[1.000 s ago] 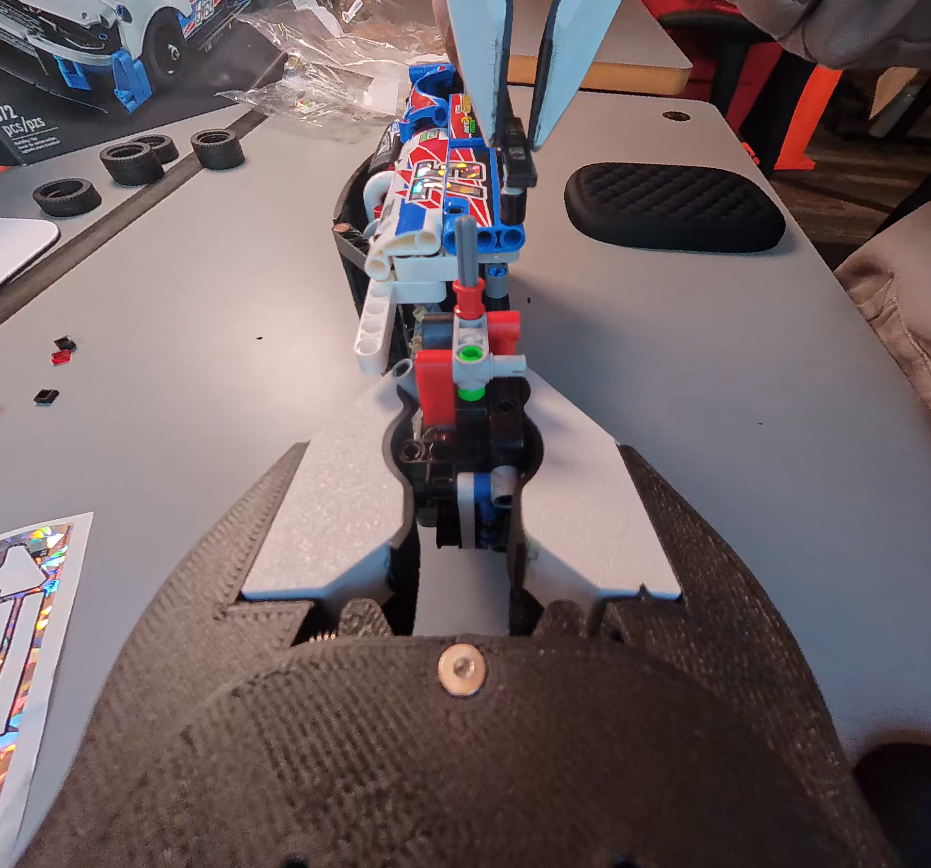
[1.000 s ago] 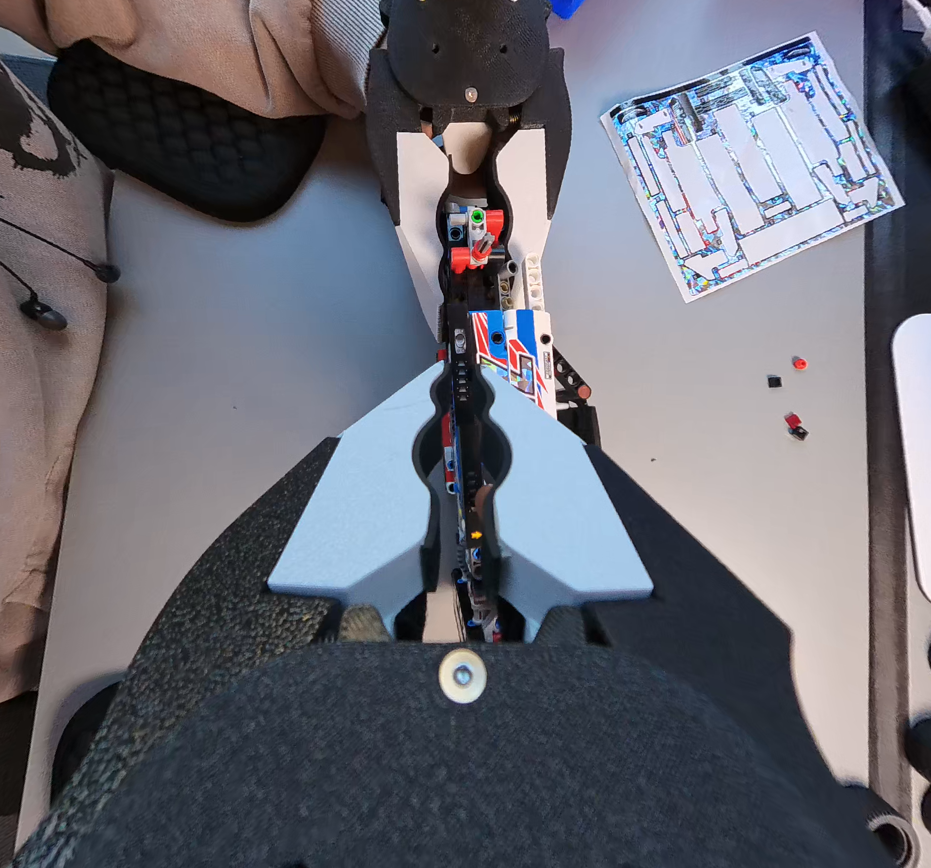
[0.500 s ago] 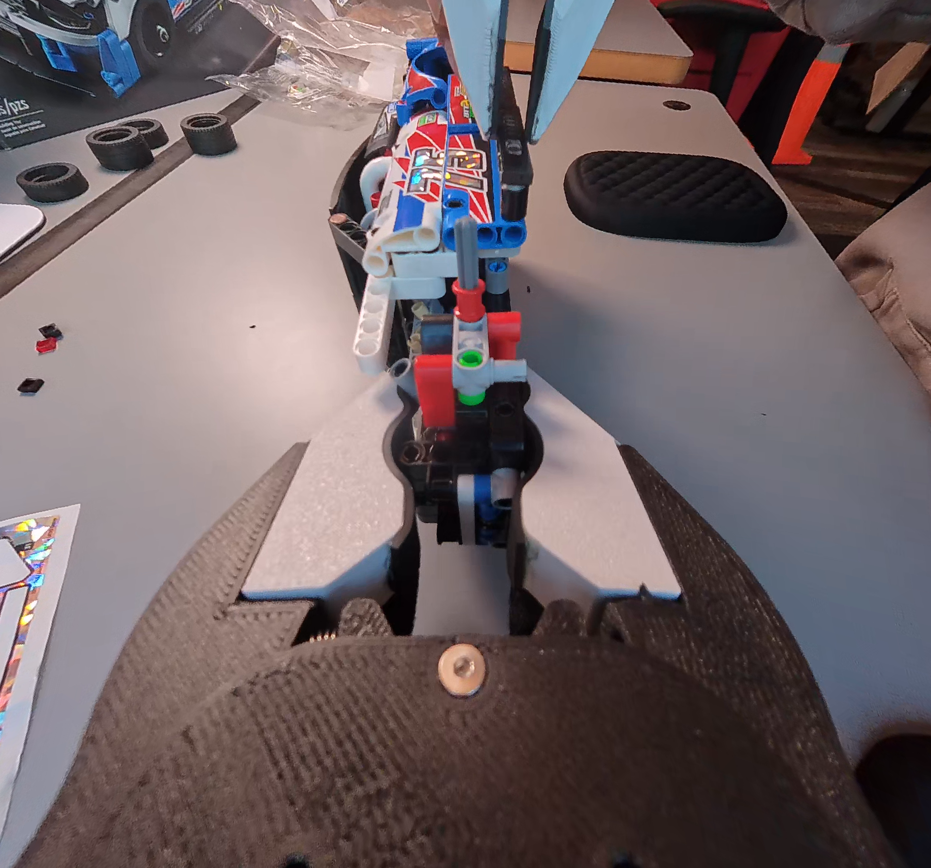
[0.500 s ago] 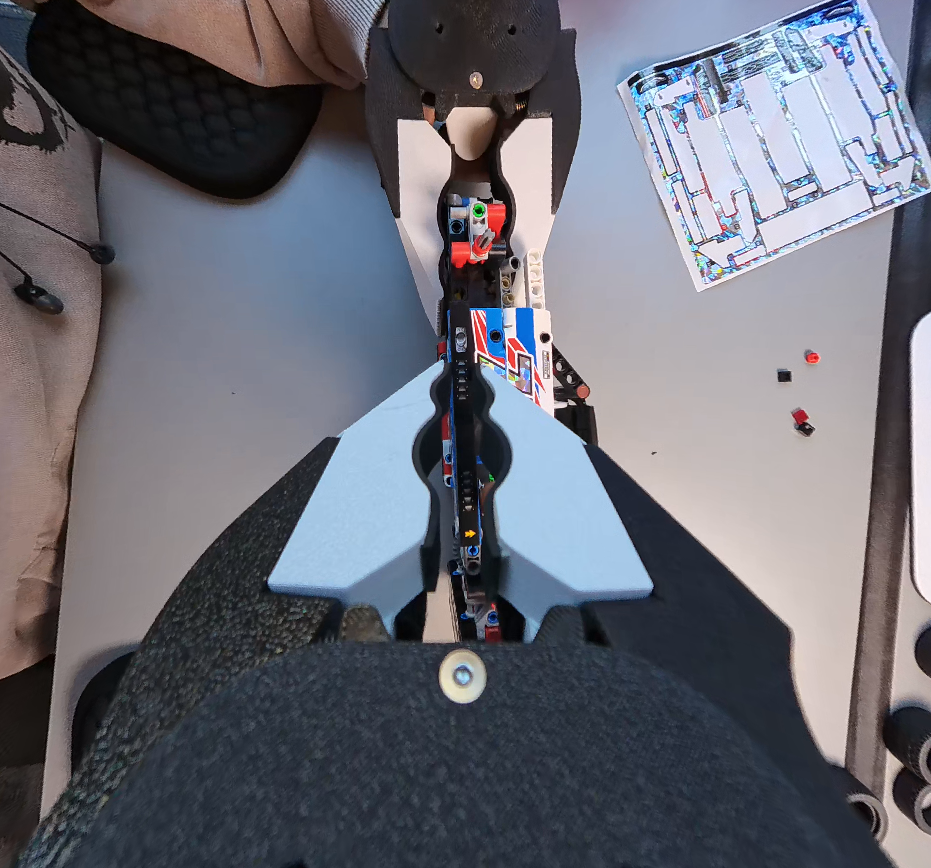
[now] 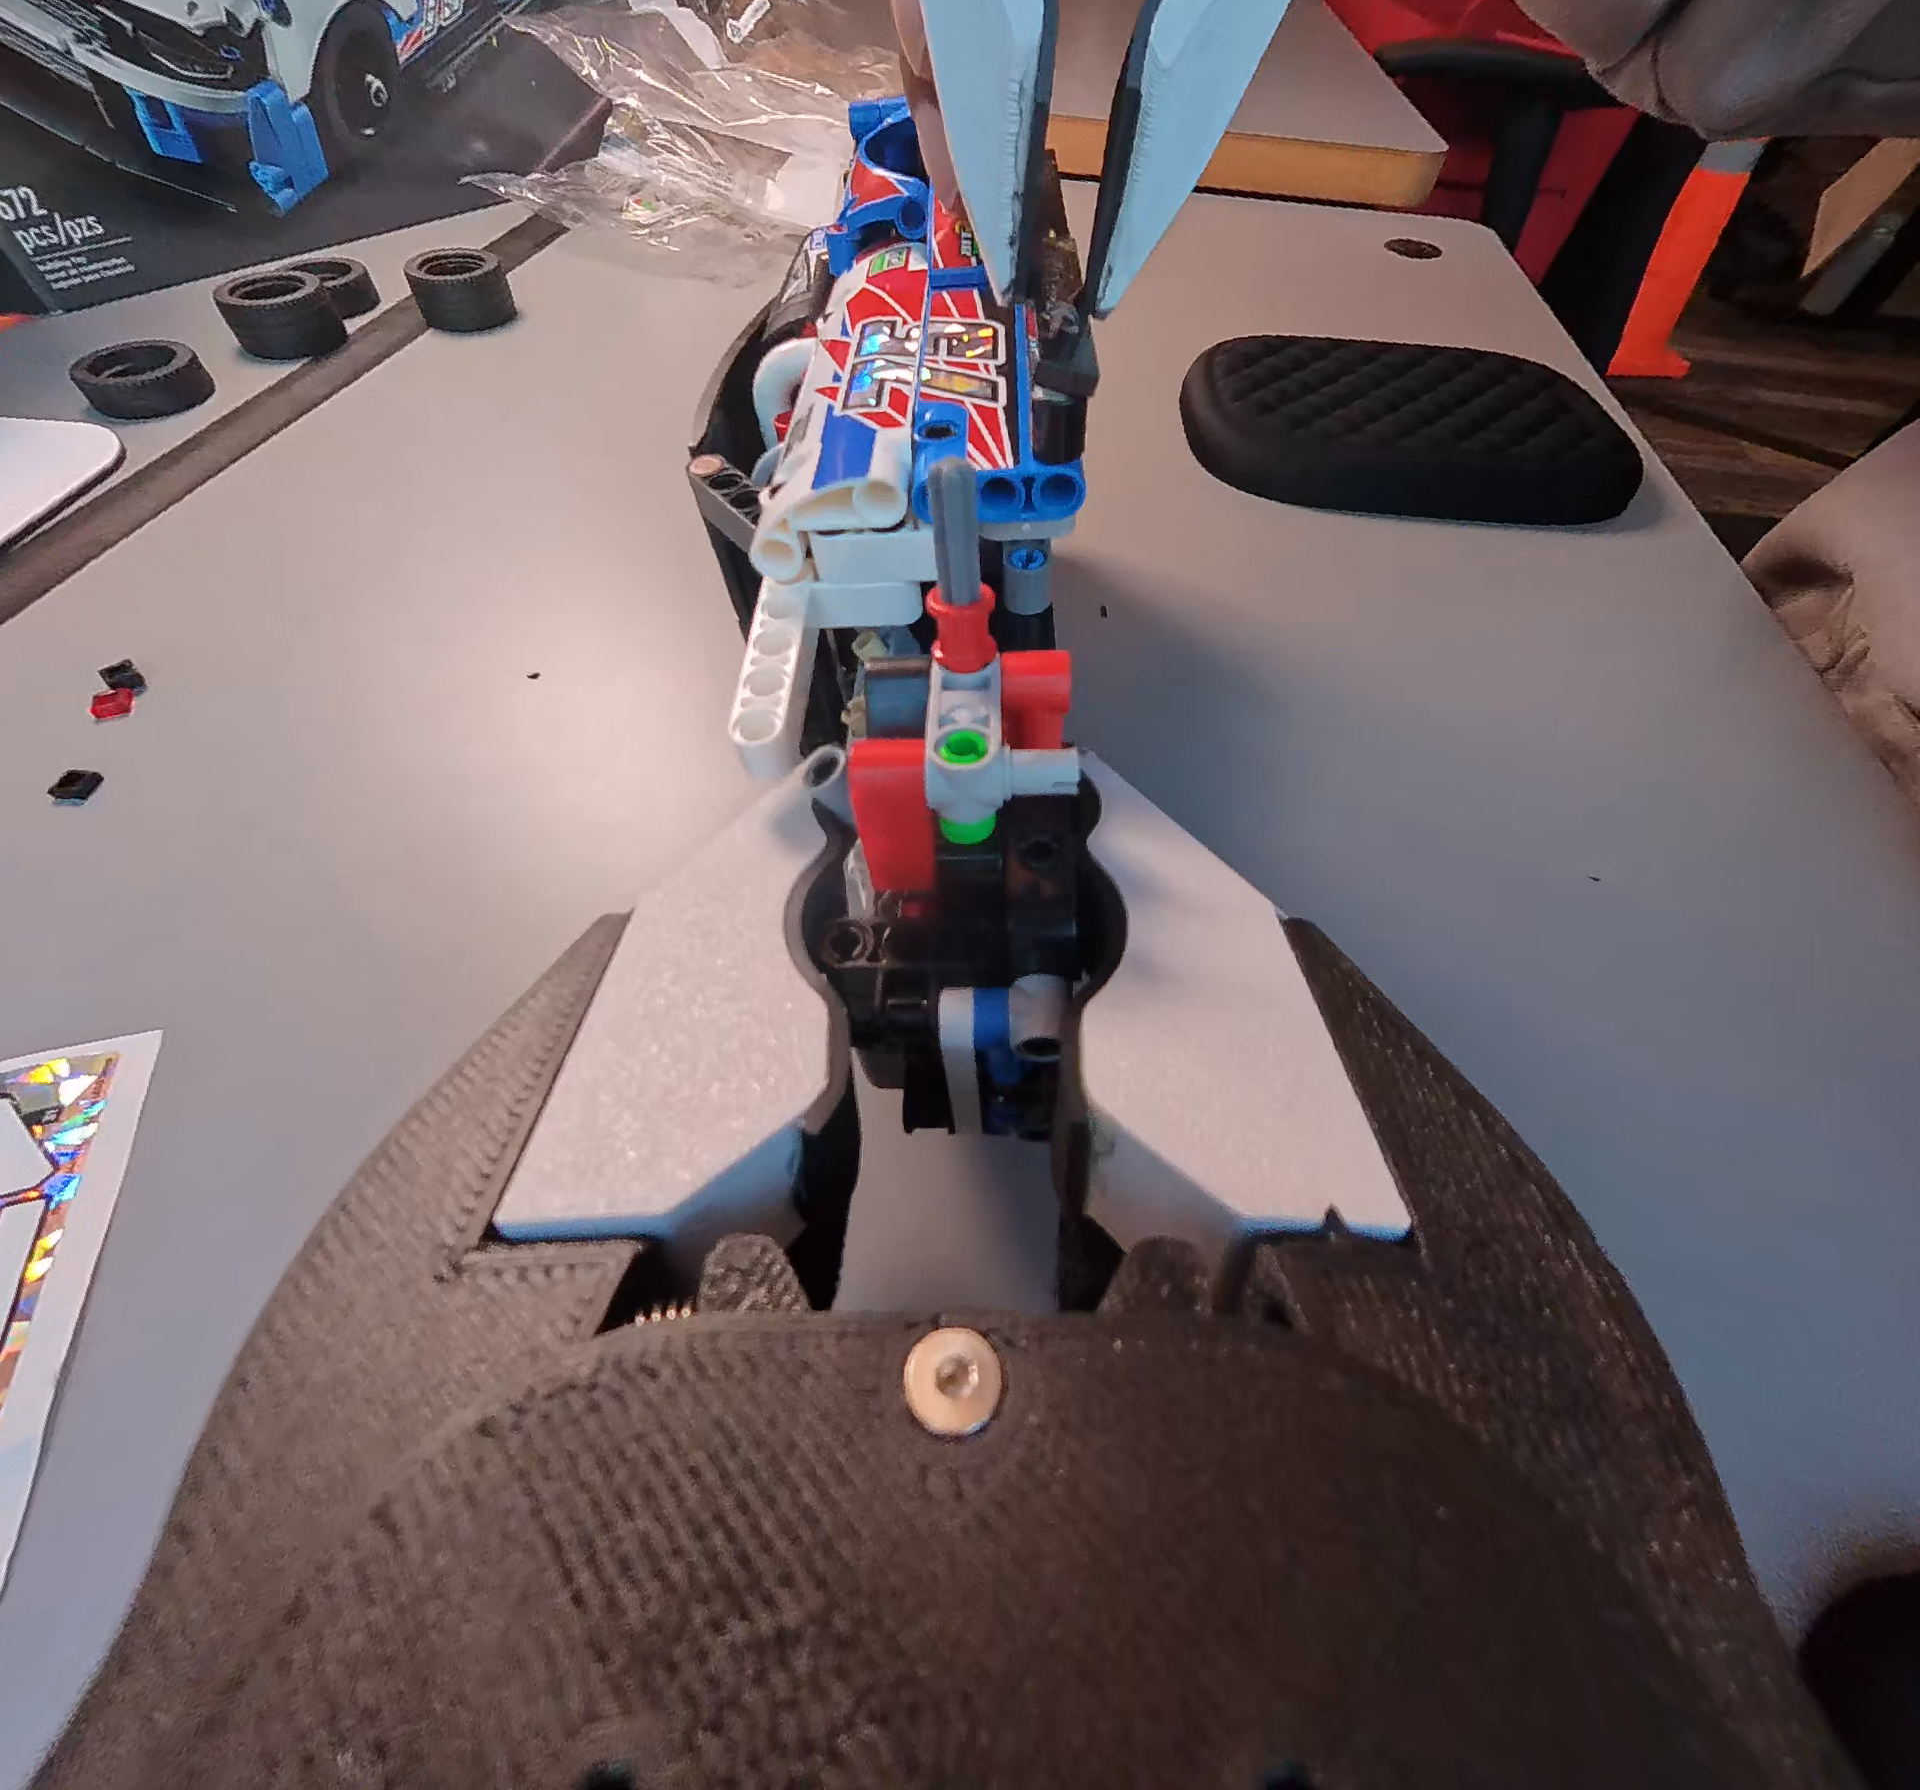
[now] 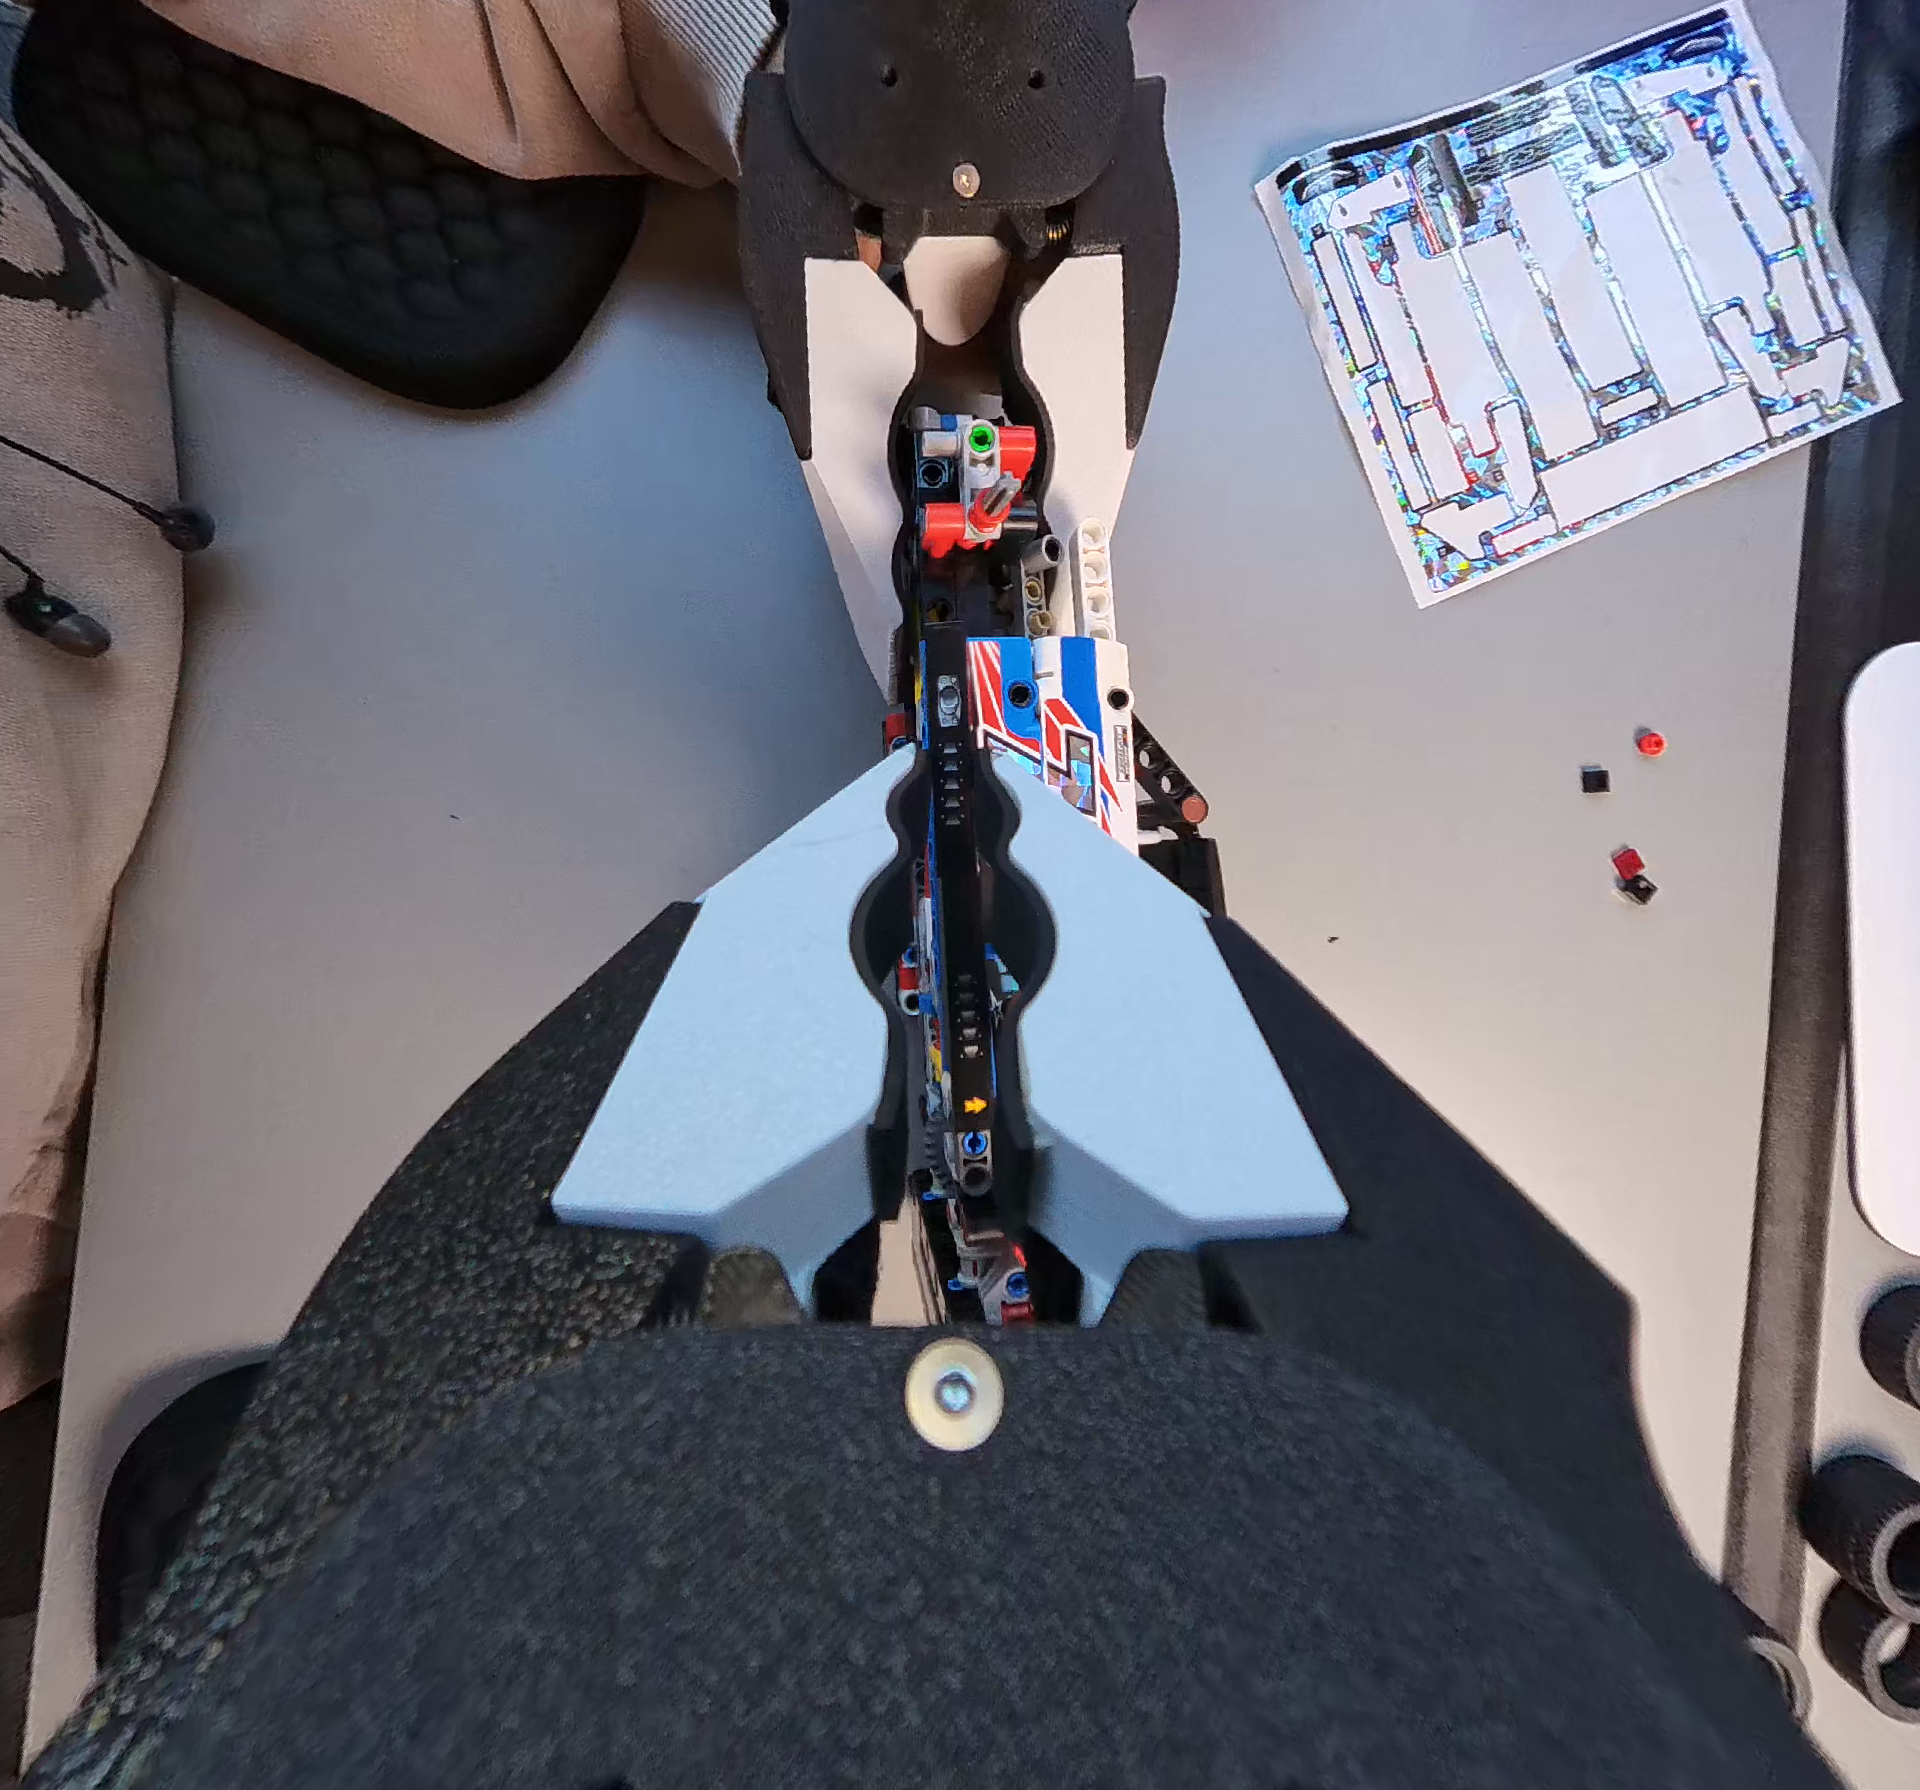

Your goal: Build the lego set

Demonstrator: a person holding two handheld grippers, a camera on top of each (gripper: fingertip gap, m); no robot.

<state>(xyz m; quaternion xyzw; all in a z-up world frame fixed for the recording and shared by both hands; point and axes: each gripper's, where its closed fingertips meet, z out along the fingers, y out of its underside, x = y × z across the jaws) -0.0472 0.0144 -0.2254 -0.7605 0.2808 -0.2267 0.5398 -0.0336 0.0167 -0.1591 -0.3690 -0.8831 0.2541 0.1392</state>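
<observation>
The partly built lego car (image 5: 914, 410), white, blue and red with shiny stickers, lies lengthwise on the grey desk (image 5: 416, 597) between my two grippers. My left gripper (image 5: 956, 805) is shut on its black end block, just below a red, grey and green axle assembly (image 5: 966, 753). My right gripper (image 6: 951, 774) is shut on a long black beam (image 6: 951, 753) along the car's side. It shows in the left wrist view (image 5: 1049, 296) coming down from above. The left gripper shows in the right wrist view (image 6: 977, 535) at the top.
Several black tyres (image 5: 281, 312) and the set's box (image 5: 208, 26) lie far left, with clear plastic bags (image 5: 686, 130). A black pad (image 5: 1413, 431) sits right. A shiny sticker sheet (image 6: 1569, 286) and small red and black pieces (image 6: 1631, 867) lie on the desk. A sleeve (image 6: 416, 26) is near.
Both grippers keep their hold on the car. The views drift only slightly; nothing was let go or picked up.
</observation>
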